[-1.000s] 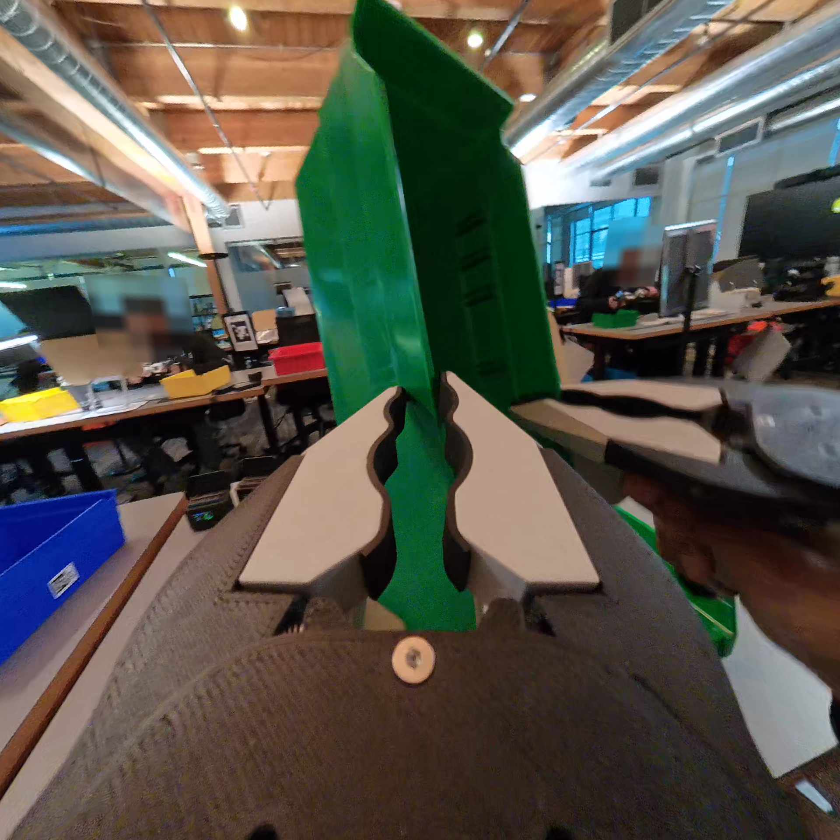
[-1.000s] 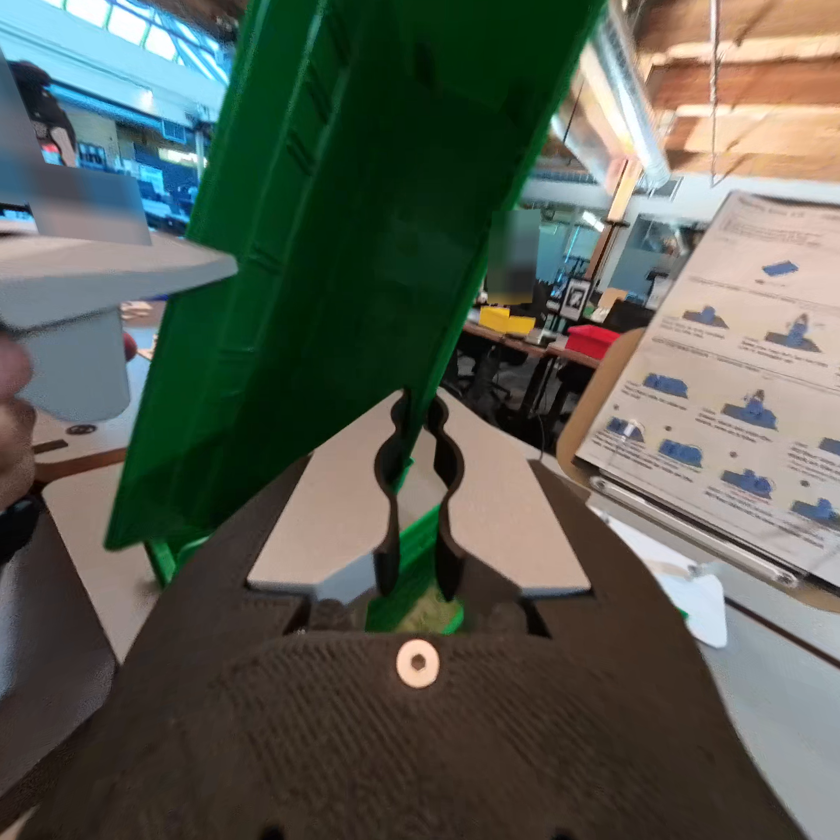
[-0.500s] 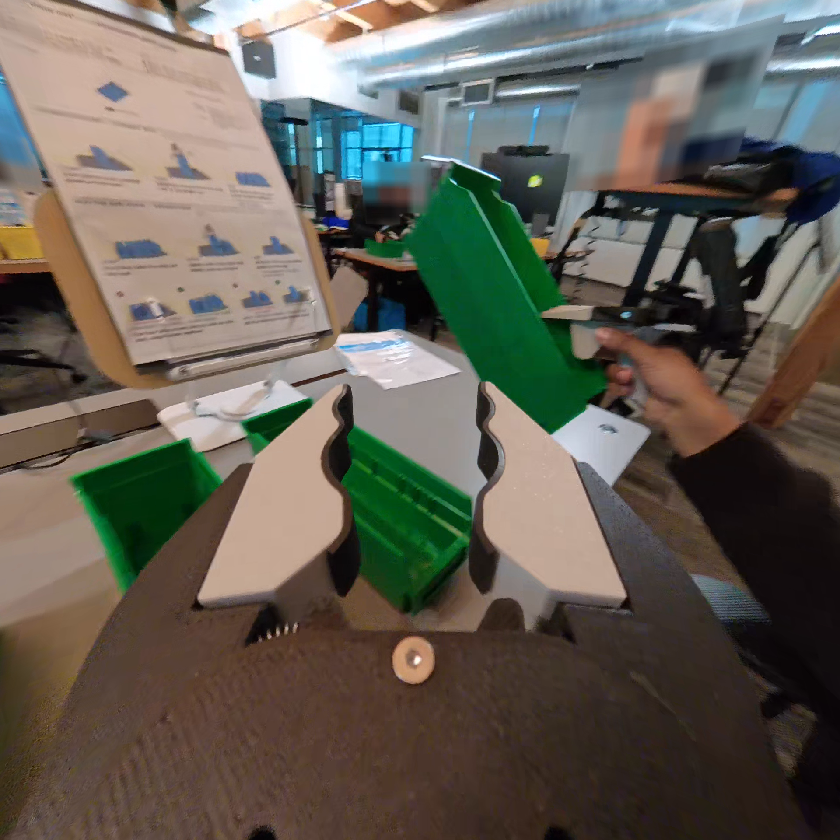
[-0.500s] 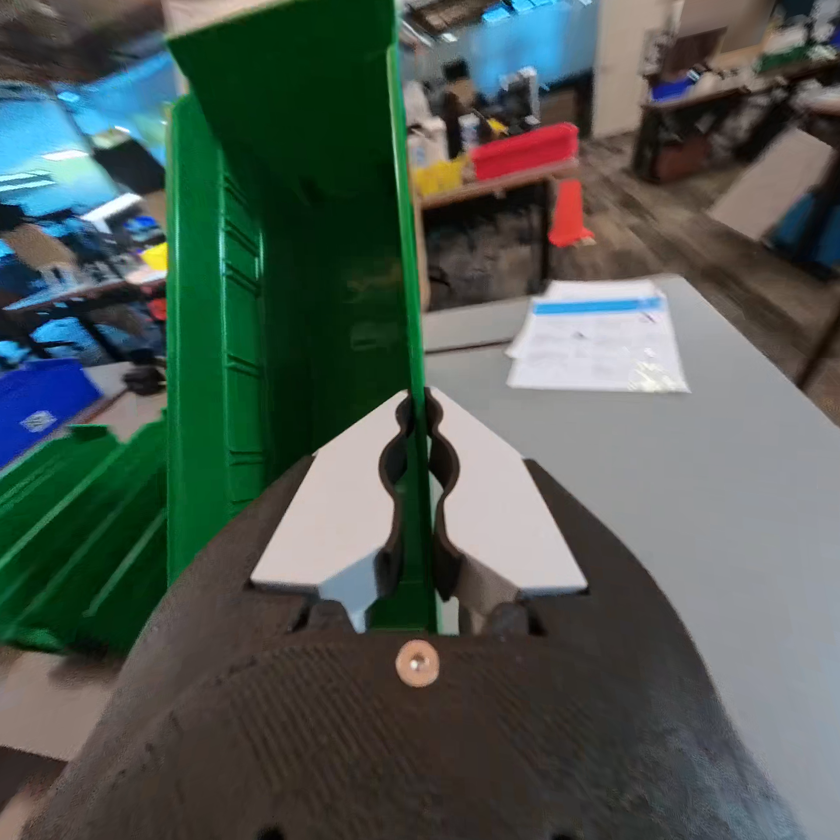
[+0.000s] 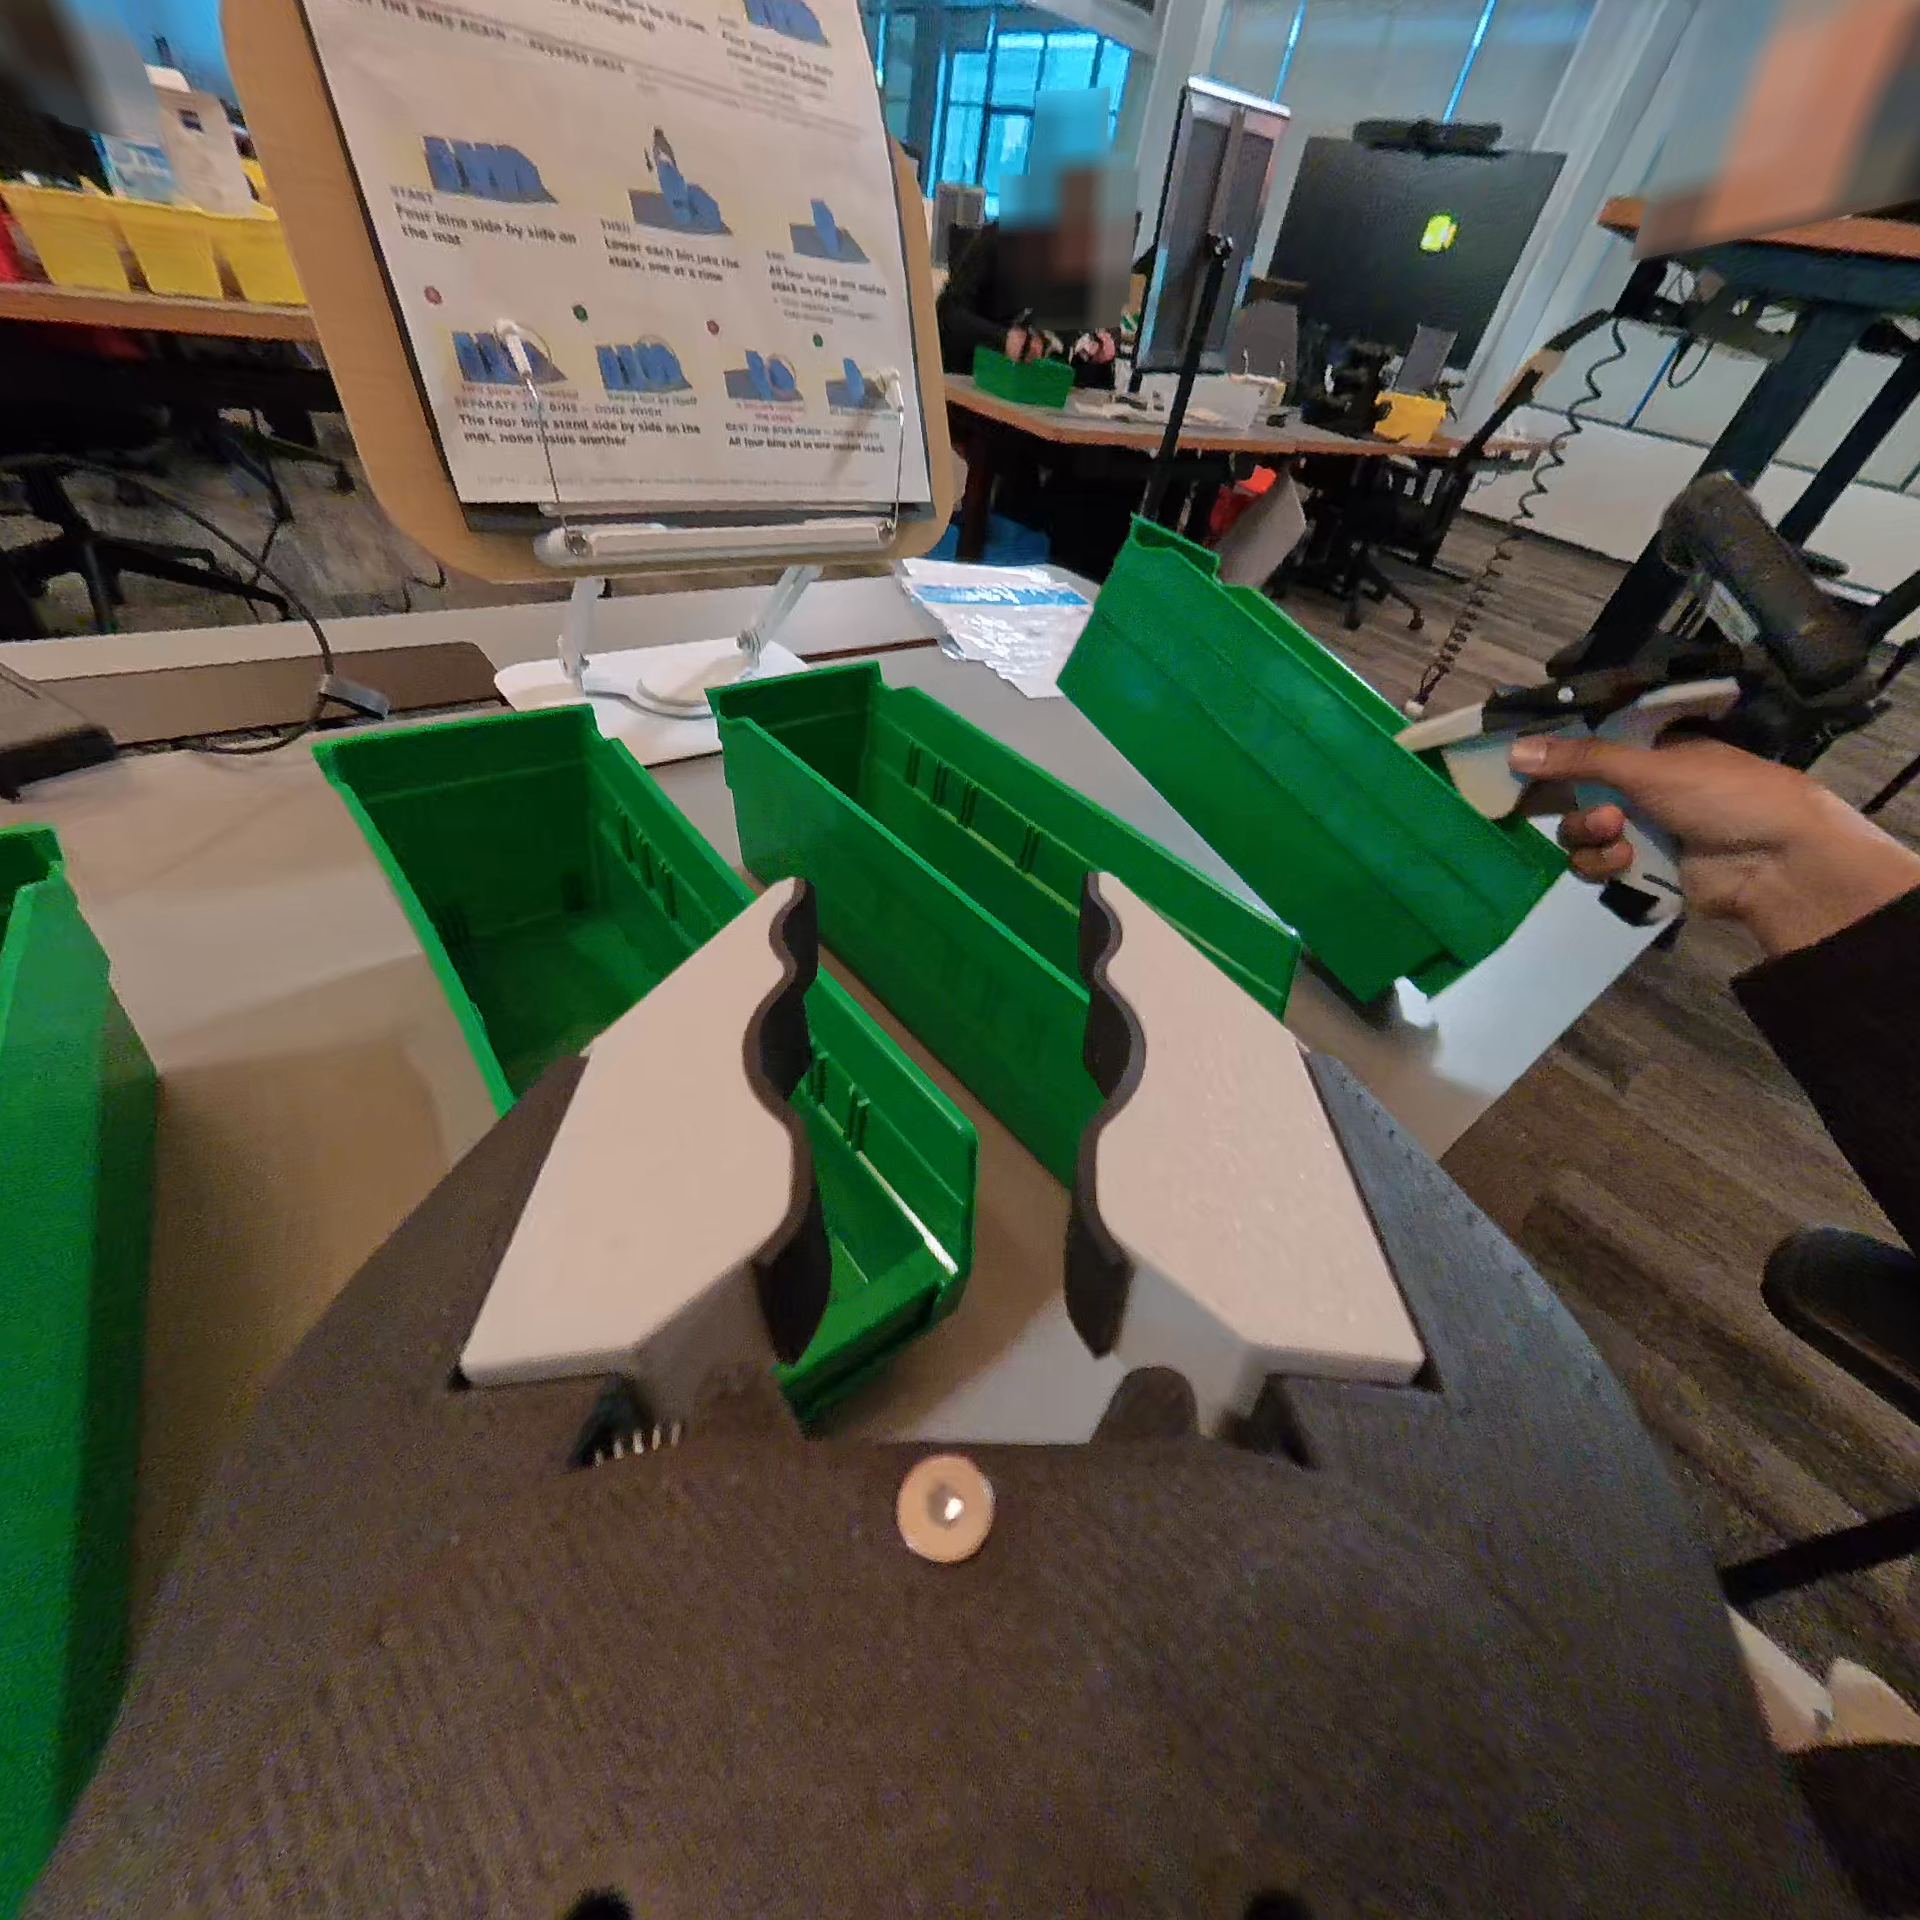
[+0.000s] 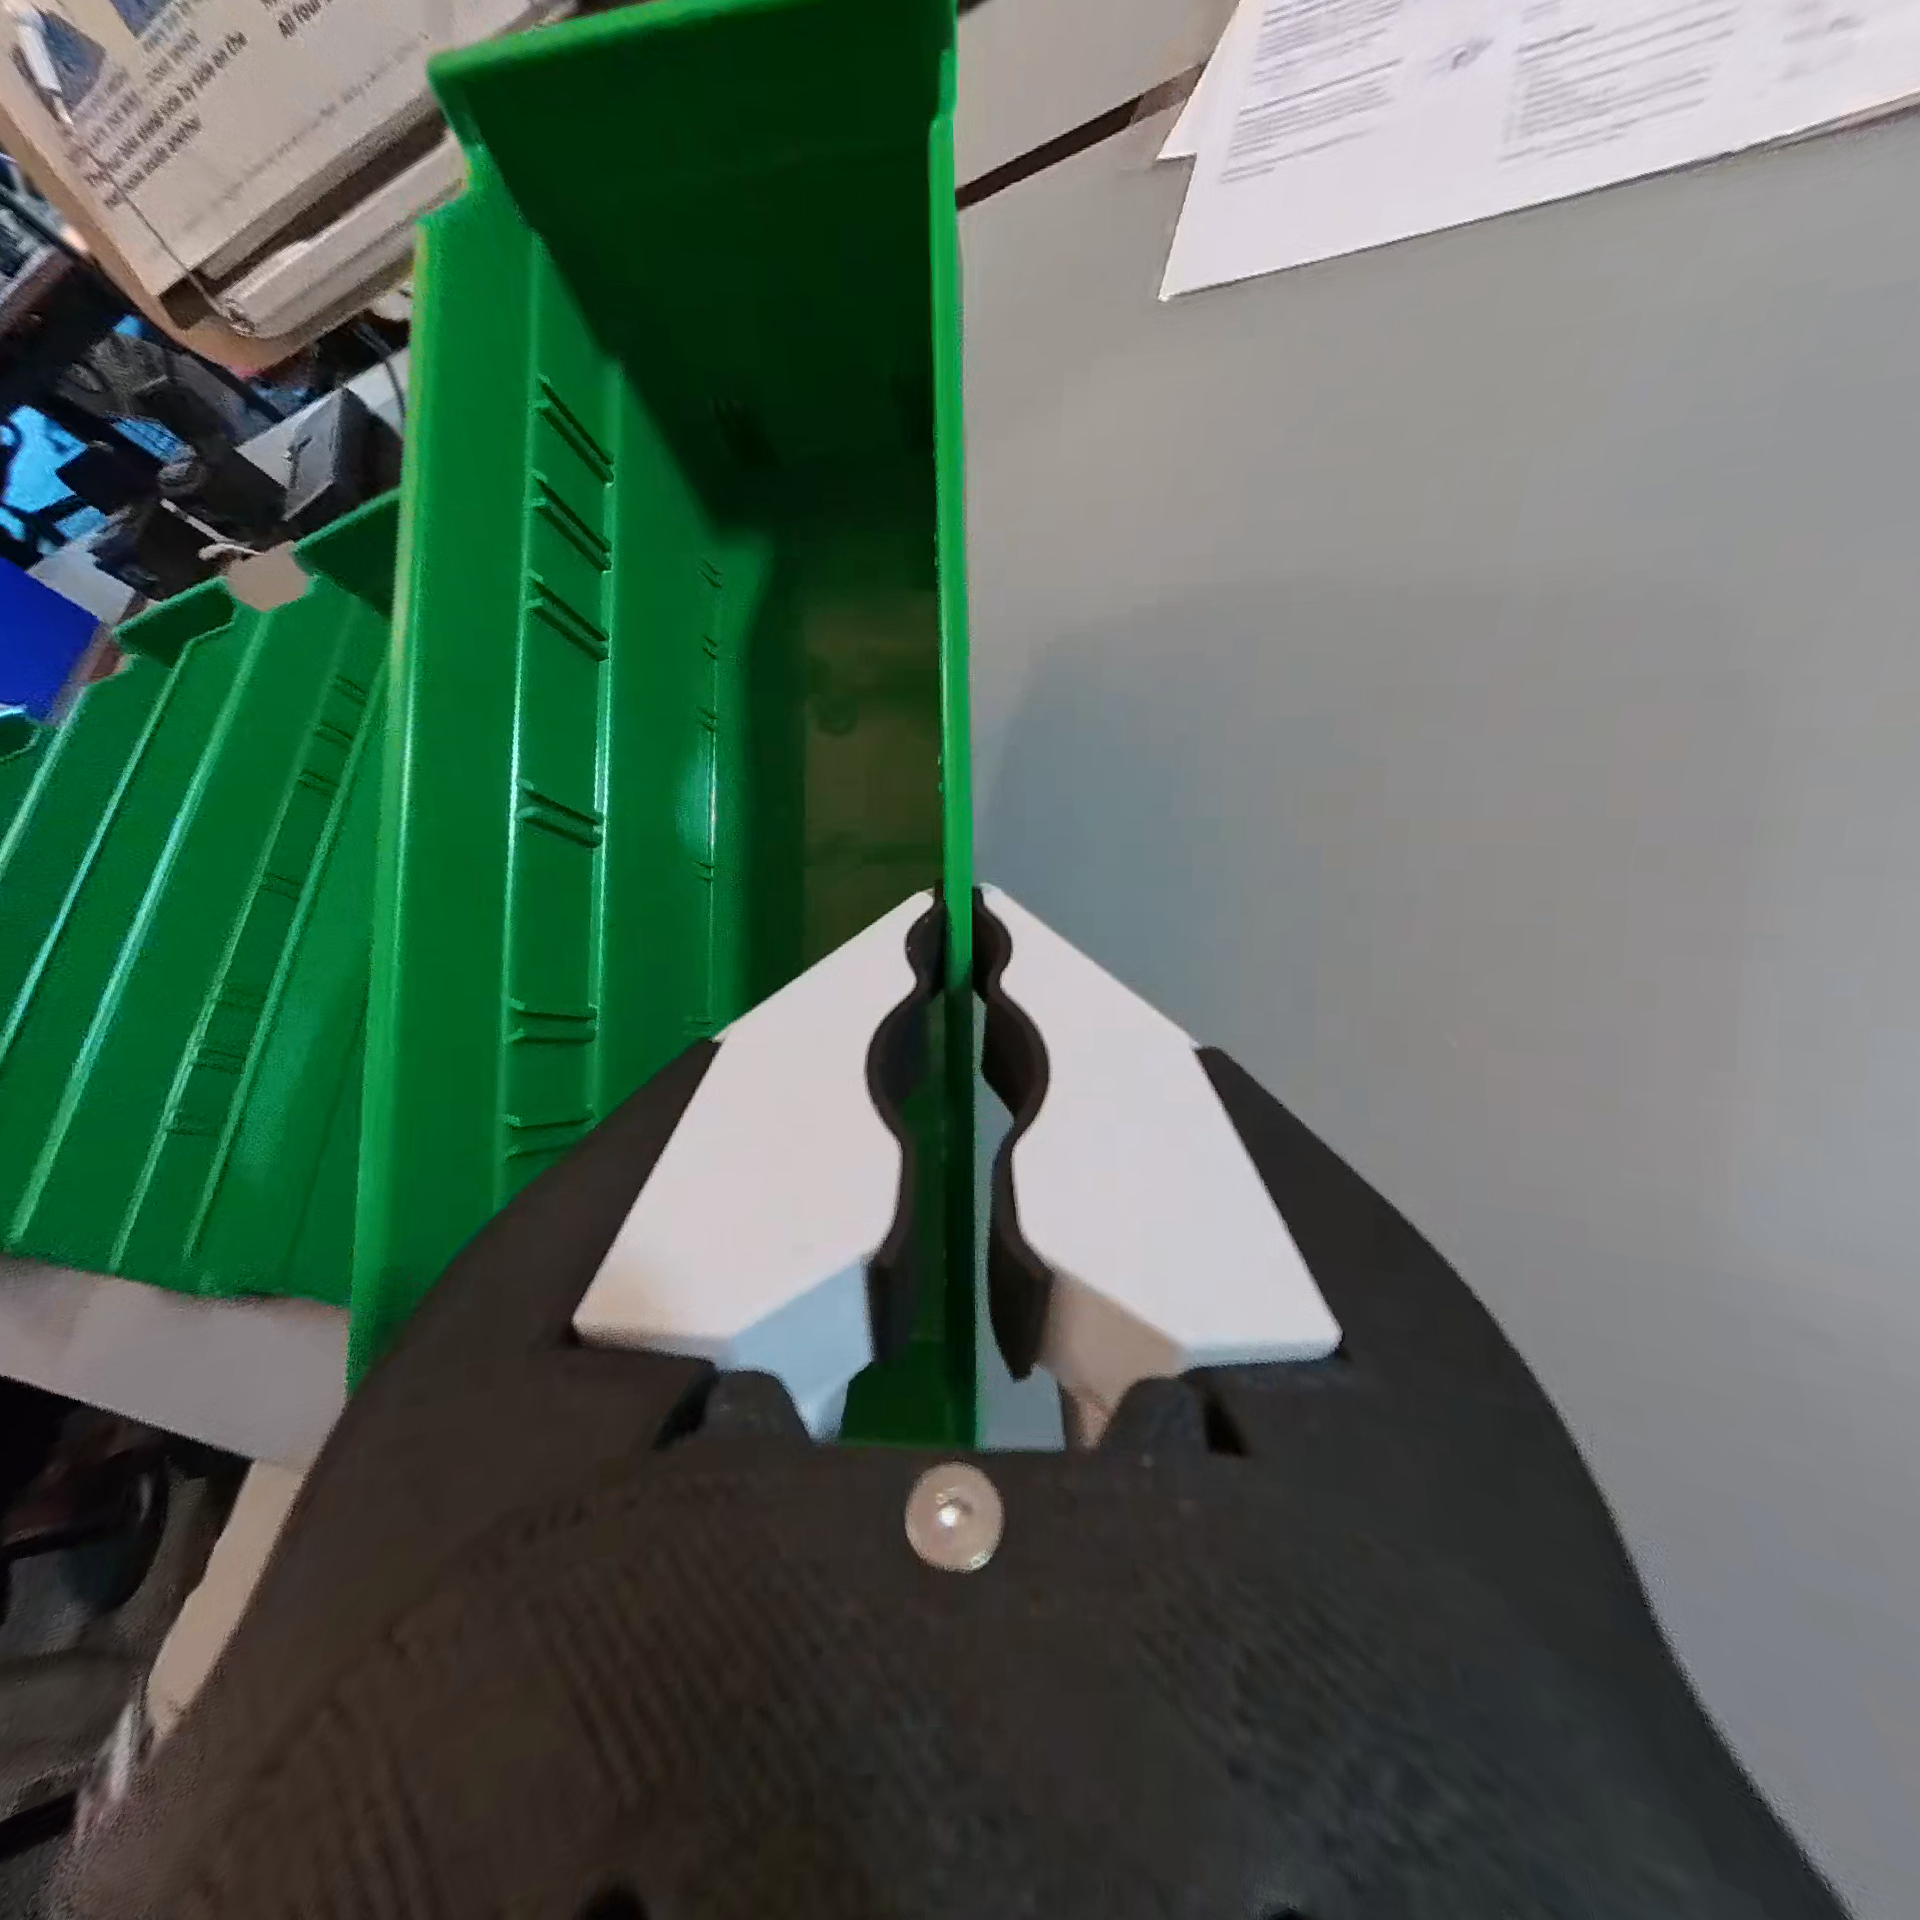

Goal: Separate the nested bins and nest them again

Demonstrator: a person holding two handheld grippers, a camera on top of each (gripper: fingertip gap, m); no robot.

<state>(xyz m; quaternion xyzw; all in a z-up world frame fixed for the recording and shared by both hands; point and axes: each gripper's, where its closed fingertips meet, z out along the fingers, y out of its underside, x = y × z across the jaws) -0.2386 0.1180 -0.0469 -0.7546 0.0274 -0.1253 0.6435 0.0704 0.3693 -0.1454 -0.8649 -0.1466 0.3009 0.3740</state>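
- Gripping one long side wall of a green bin [image 6: 675,623], the right gripper [image 6: 956,914] has both fingers clenched on the thin plastic edge, with the wall running deep between them.
- That held bin [image 5: 1278,769] hangs tilted at the right of the grey table [image 5: 270,935]; its low corner is at the table's right edge, and I cannot tell if it touches.
- Left gripper [image 5: 940,904] is released, fingers spread wide with nothing between them, above the near ends of two bins.
- Middle-left bin [image 5: 540,862] and middle-right bin [image 5: 935,831] stand open side by side, a narrow strip of bare table between their walls.
- A fourth bin [image 5: 52,1143] sits at the far left, cut off by the frame, well apart from its neighbour, with bare table between.
- In the right wrist view there's open grey table [image 6: 1455,831] to the right of the held wall; another bin [image 6: 187,935] lies just left of it.
- An instruction board [image 5: 623,260] stands on the far side, papers [image 5: 997,613] lying to its right.
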